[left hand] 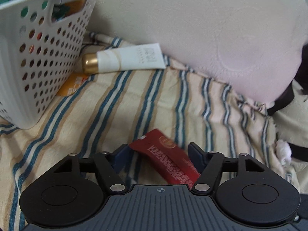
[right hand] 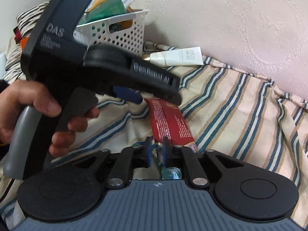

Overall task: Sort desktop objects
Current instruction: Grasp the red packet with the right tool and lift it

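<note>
The right tongs [right hand: 156,149] stand narrow, their 2 blue pads clamped on the near end of a red packet [right hand: 170,123]. The packet runs from the pads toward 12 o'clock, over a striped blanket [right hand: 240,104].

In the left wrist view, the left tongs [left hand: 156,152] stand wide. The far end of the red packet [left hand: 169,159] lies between the 2 blue fingers; contact with either finger cannot be determined.

In the right wrist view, a hand [right hand: 36,111] at 9 o'clock holds the handle of the left tongs.

In the left wrist view, an orange card [left hand: 74,85] lies at 10 o'clock, partly under a white perforated basket [left hand: 38,61]. A white tube [left hand: 125,60] with a gold cap lies just beside the basket, at 11 o'clock. The basket contains green and orange packets. A pale cushion [left hand: 221,28] rises behind the blanket.
</note>
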Demonstrator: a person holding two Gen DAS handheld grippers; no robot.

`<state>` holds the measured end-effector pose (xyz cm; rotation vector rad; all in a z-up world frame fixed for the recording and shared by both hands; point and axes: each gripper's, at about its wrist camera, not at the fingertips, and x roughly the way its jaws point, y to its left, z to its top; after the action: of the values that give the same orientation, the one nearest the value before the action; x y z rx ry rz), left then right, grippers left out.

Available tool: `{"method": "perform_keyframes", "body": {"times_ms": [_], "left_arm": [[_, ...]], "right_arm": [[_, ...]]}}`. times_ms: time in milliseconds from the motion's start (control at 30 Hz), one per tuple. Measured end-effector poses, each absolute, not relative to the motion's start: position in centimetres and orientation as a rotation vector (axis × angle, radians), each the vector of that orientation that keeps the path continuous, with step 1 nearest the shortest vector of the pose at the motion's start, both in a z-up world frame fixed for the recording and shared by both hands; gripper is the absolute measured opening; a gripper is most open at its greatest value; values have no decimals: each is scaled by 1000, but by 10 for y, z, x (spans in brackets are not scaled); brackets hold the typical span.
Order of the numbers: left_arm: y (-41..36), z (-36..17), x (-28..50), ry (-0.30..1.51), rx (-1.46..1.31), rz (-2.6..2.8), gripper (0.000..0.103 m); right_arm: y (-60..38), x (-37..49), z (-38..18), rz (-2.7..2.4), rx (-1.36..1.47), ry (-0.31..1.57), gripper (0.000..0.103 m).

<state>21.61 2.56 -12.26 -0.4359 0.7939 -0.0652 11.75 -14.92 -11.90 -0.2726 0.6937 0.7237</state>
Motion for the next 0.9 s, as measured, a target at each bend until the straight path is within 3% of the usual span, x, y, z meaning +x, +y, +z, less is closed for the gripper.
{"method": "perform_keyframes", "body": {"times_ms": [100,300,467,633,667,700,767,900], "left_arm": [[31,-127,219,813,-427,-15,78],[33,-127,220,830,-431,-37,86],[25,-130,225,826,-418,-39,85],[22,-129,229,826,-408,-46,74],[24,-128,229,826,-415,-39,68],[26,-127,230,826,-419,-33,53],[31,-128,231,822,-434,-32,47],[31,-127,231,814,-461,-34,63]], "right_arm": [[-148,124,-117,708,-277,685,51],[-143,146,-120,714,-298,676,58],[-142,162,-127,698,-281,711,59],[-142,164,-131,697,-247,736,60],[-143,164,-130,696,-241,745,60],[-140,165,-131,696,-238,753,59],[-141,163,-130,692,-247,756,58],[-144,162,-130,691,-246,758,58]]}}
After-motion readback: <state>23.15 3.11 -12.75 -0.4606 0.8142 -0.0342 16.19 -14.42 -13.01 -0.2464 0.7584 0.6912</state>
